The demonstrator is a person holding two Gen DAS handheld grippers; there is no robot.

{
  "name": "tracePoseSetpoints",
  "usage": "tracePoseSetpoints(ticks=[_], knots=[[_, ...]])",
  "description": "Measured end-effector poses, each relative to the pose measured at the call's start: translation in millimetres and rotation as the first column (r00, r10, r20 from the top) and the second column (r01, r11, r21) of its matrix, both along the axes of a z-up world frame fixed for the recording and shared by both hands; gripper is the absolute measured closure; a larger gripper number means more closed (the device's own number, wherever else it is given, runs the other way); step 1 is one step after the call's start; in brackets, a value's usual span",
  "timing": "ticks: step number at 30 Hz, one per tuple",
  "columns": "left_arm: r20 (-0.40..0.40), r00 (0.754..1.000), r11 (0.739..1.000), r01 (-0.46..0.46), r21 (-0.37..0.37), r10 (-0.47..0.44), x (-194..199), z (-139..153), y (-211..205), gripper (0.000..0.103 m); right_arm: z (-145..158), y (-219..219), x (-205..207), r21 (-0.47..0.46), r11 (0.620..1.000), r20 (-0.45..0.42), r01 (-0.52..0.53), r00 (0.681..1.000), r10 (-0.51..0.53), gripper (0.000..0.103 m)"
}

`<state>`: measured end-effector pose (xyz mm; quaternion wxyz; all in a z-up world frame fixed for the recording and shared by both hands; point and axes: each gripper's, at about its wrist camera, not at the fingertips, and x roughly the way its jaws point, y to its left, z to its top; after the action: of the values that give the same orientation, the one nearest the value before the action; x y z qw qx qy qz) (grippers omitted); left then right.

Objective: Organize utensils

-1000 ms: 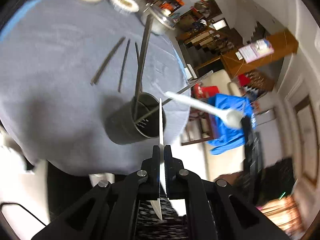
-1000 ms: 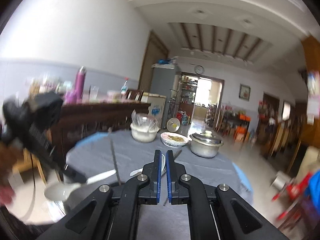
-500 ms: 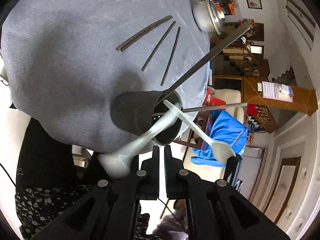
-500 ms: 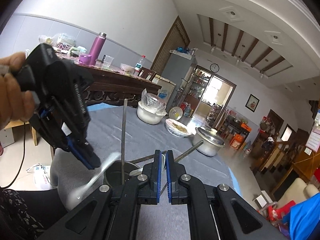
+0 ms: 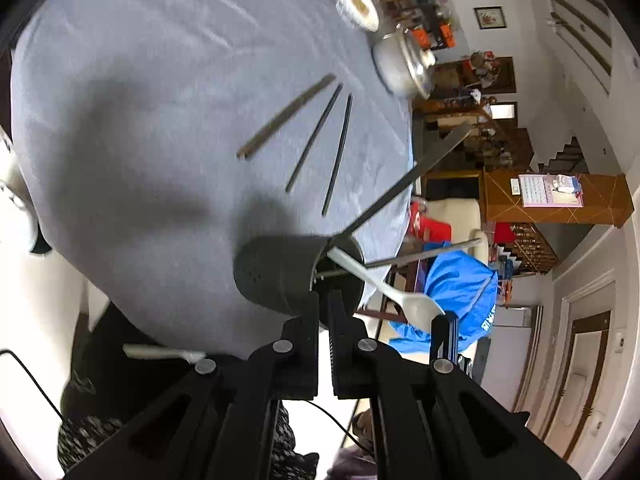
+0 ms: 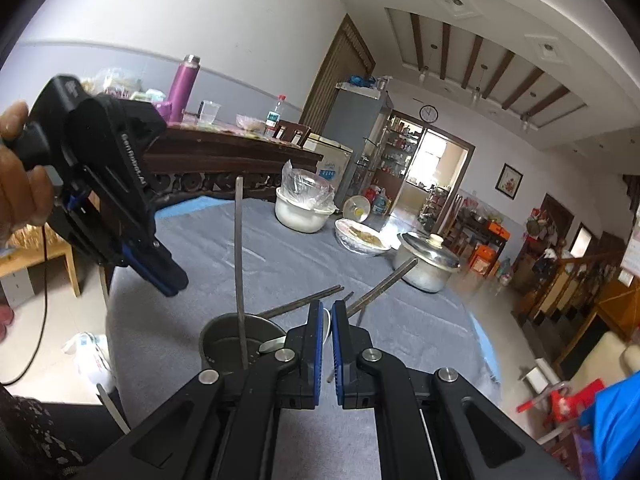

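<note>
The black perforated utensil holder (image 5: pixel 288 276) stood near the edge of the grey-clothed desk (image 5: pixel 120 120), holding two metal chopsticks (image 5: pixel 404 188) and a white plastic spoon (image 5: pixel 384 284). The right gripper (image 6: pixel 327 320) had its fingers narrowed onto that spoon's bowl. The left gripper (image 5: pixel 323 312) hovered beside the holder, fingers nearly together and empty. Three dark chopsticks (image 5: pixel 316 136) lay apart on the cloth beyond, and another white spoon (image 5: pixel 160 353) showed below the desk edge.

Four loose chopsticks (image 5: pixel 316 136), two spoons (image 5: pixel 384 286)
</note>
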<state>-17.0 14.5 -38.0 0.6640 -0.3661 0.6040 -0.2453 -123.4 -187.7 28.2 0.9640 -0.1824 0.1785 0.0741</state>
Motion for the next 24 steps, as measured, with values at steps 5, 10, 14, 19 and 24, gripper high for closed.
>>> tracePoseSetpoints(ticks=[5,10,14,19,24], knots=[[0.091,0.995,0.998,0.026,0.050,-0.031,-2.3,11.0,12.7,0.099,-2.3,2.5,3.3,0.000,1.000,-0.020,0.013,1.000,-0.013,0.098],[0.158,0.985,0.991,0.047,0.129,-0.067,-14.0,15.6,24.7,0.099,-1.2,2.4,5.7,0.001,0.999,-0.026,0.032,0.999,-0.032,0.098],[0.172,0.975,0.973,0.102,0.209,-0.139,-32.7,10.3,29.0,0.099,-2.2,-1.8,9.5,0.029,0.998,-0.055,0.049,0.997,-0.047,0.096],[0.162,0.967,0.941,0.142,0.306,-0.199,-61.2,-7.8,42.9,0.099,1.8,-23.8,13.2,0.175,0.981,-0.099,0.081,0.993,-0.064,0.069],[0.127,0.965,0.911,0.166,0.377,-0.228,-77.6,-38.0,45.7,0.081,12.6,-47.4,5.2,0.321,0.943,-0.064,0.092,0.995,-0.075,0.066]])
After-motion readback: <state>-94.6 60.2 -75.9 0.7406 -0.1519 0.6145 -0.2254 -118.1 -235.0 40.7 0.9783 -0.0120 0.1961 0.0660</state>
